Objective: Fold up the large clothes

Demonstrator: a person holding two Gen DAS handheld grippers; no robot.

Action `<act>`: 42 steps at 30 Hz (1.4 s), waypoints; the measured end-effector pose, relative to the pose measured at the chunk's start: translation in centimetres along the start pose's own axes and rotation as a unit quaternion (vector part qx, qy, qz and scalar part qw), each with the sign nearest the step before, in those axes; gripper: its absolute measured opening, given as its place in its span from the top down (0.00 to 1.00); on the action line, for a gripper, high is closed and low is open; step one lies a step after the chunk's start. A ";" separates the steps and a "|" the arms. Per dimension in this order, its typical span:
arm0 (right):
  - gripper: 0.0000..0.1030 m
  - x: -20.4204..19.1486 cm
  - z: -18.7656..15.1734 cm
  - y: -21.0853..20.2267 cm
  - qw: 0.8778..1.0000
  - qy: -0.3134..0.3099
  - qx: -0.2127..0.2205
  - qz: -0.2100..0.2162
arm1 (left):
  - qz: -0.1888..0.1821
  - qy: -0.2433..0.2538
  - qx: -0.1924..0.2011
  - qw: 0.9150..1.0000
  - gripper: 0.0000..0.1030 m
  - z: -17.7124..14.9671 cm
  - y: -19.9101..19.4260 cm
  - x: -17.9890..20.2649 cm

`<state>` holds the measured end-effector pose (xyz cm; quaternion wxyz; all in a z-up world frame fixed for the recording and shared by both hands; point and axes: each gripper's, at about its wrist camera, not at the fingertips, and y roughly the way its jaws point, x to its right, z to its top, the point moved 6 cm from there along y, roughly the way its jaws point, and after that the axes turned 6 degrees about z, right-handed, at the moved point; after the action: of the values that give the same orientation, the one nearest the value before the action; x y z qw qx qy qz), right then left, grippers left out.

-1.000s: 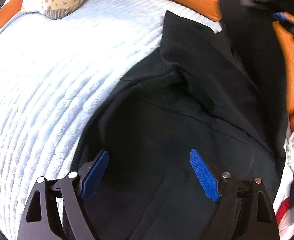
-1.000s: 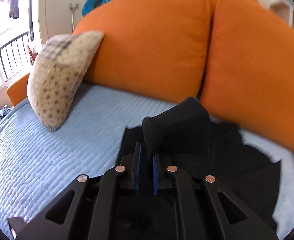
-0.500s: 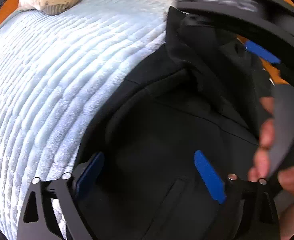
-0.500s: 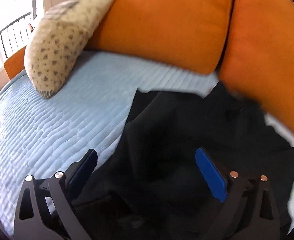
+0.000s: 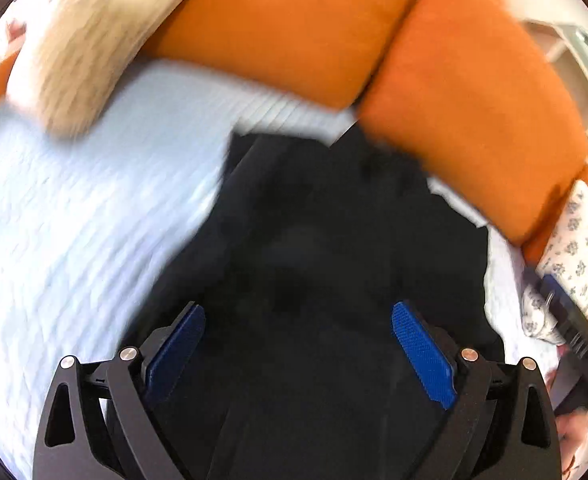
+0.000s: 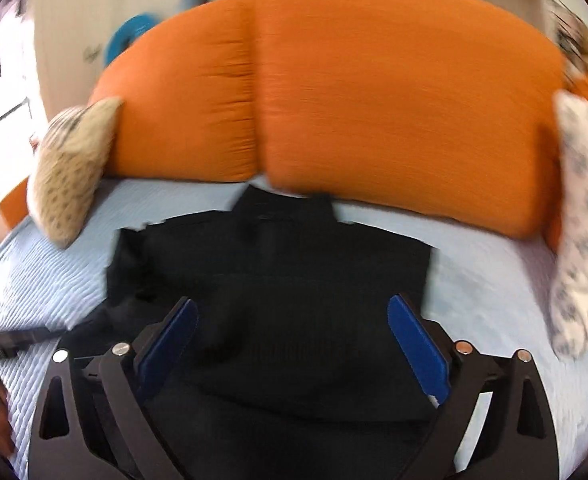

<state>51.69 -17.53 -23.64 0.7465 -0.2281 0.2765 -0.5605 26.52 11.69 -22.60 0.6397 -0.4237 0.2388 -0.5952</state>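
Pale blue quilted bed cover (image 6: 494,280), orange cushions (image 6: 374,100) behind, is carrying the soft black garment (image 6: 286,280), lying partly folded. Both hand-held grippers, left (image 5: 298,344) and right (image 6: 290,340), are hovering wide open, empty. Limp fabric; grasping hem corners advised.

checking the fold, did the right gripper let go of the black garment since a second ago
Yes. The right gripper was shut on a raised fold near the orange cushions; now it is open, and the black garment lies flat.

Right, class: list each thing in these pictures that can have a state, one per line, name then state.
left gripper: open, holding nothing, above the garment.
right gripper: open, holding nothing.
black garment: lying on the blue cover, partly folded, free of both grippers.
orange cushions: upright behind the garment.
spotted pillow: leaning on the left cushion.
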 end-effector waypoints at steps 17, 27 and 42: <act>0.99 9.4 -6.6 12.7 0.983 0.045 -0.170 -0.054 | 0.087 0.172 -0.022 0.981 0.14 3.7 11.8 5.8; 0.98 13.2 -7.1 10.7 0.977 0.034 -0.154 -0.141 | 0.124 0.156 0.001 0.980 0.11 5.5 10.9 0.9; 0.91 10.8 -4.7 4.1 0.994 0.083 -0.059 -0.050 | 0.121 0.024 0.051 0.991 0.13 4.5 5.0 -6.9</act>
<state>53.86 -26.98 -31.47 0.6771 -0.2376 0.3585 -0.5972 31.75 19.15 -25.77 0.7217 -0.3443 0.2730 -0.5349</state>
